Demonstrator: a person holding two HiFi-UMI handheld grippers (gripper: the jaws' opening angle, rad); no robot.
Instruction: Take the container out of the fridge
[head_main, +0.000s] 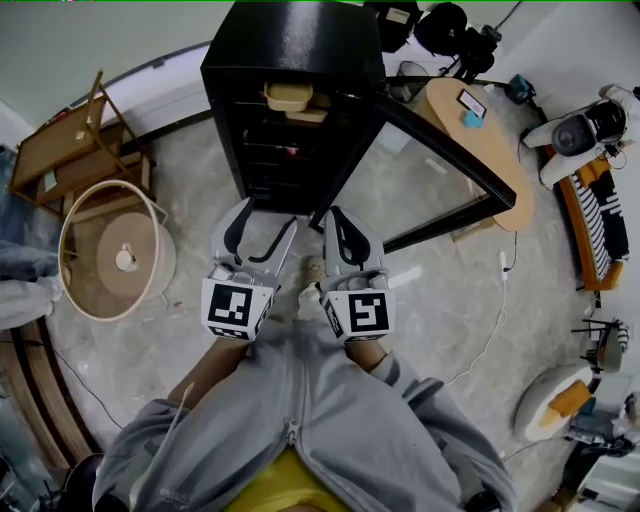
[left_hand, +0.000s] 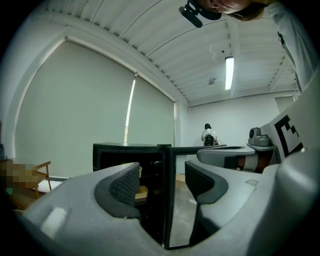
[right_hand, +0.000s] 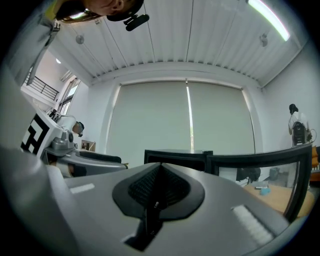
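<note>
A black fridge (head_main: 290, 60) stands ahead with its glass door (head_main: 440, 150) swung open to the right. On its top shelf sits a tan lidded container (head_main: 288, 96), with a second tan piece (head_main: 310, 116) beside it. My left gripper (head_main: 265, 222) hovers open in front of the fridge's lower shelves, nothing between its fingers. In the left gripper view the container (left_hand: 142, 192) shows beyond the open left gripper (left_hand: 162, 182), well apart. My right gripper (head_main: 337, 214) is shut and empty beside the left one; the right gripper view shows its pads (right_hand: 159, 187) pressed together.
A round wicker basket (head_main: 110, 255) and a wooden chair (head_main: 75, 150) stand at the left. A wooden table (head_main: 480, 140) and a white robot (head_main: 585, 125) are at the right. A cable (head_main: 495, 320) trails over the stone floor. A person (left_hand: 207, 134) stands far off.
</note>
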